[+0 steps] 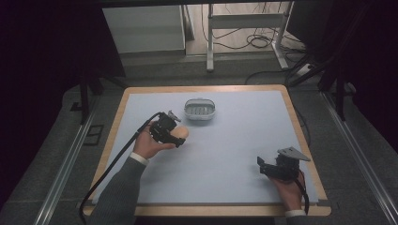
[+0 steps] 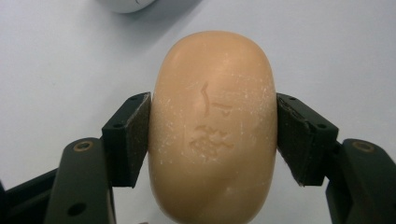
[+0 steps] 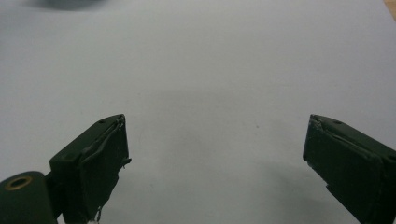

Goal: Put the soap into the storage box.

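Observation:
A peach-coloured oval bar of soap (image 2: 212,126) with stamped characters sits between the jaws of my left gripper (image 2: 213,135), both pads pressed against its sides. In the high view the soap (image 1: 182,133) and left gripper (image 1: 178,136) are left of the table's centre, just in front and left of a small white soap dish (image 1: 200,110). Whether the soap rests on the mat or is lifted I cannot tell. My right gripper (image 1: 261,165) rests near the front right of the table. Its jaws stand wide apart over bare mat in the right gripper view (image 3: 215,163).
A pale blue mat (image 1: 234,140) covers the wood-edged table (image 1: 305,140). Beyond the far edge stand a white cabinet (image 1: 145,28), metal desk legs (image 1: 210,42) and loose cables (image 1: 258,40) on the floor. Rails run along both sides of the table.

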The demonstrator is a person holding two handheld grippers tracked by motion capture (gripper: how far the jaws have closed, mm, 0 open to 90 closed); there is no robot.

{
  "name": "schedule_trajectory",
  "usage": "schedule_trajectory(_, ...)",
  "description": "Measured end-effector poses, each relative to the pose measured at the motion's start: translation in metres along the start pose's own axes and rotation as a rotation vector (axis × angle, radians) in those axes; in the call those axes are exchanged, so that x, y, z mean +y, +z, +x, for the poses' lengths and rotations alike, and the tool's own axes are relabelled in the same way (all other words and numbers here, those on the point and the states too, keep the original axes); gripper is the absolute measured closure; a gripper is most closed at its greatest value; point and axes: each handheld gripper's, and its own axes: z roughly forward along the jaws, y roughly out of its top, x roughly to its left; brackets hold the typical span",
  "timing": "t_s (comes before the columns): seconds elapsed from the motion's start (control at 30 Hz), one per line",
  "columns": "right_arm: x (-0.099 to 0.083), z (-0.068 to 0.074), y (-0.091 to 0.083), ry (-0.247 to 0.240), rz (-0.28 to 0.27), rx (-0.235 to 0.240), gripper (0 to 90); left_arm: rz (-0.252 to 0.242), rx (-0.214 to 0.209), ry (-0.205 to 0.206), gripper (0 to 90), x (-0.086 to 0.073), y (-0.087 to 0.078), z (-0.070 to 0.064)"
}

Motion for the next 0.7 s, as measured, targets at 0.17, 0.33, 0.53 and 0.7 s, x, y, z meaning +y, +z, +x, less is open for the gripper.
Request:
schedule_trajectory(0.17, 0.0, 0.0, 0.0, 0.002, 0.0, 0.001, 6.9, -0.001, -0.001, 0.009, 32.2, 0.005, -0.001, -0.001)
schedule_trajectory(0.33, 0.0, 0.0, 0.0, 0.001, 0.0, 0.001, 6.8, -0.006, -0.002, 0.009, 32.2, 0.009, -0.001, -0.001)
schedule_trajectory(0.53, 0.0, 0.0, 0.0, 0.002, 0.0, 0.002, 6.9, 0.001, 0.006, 0.017, 32.1, 0.013, -0.001, 0.001)
schedule_trajectory(0.7, 0.0, 0.0, 0.0, 0.001, 0.001, 0.001, 6.9, -0.002, 0.011, 0.022, 32.2, 0.018, -0.002, 0.002)
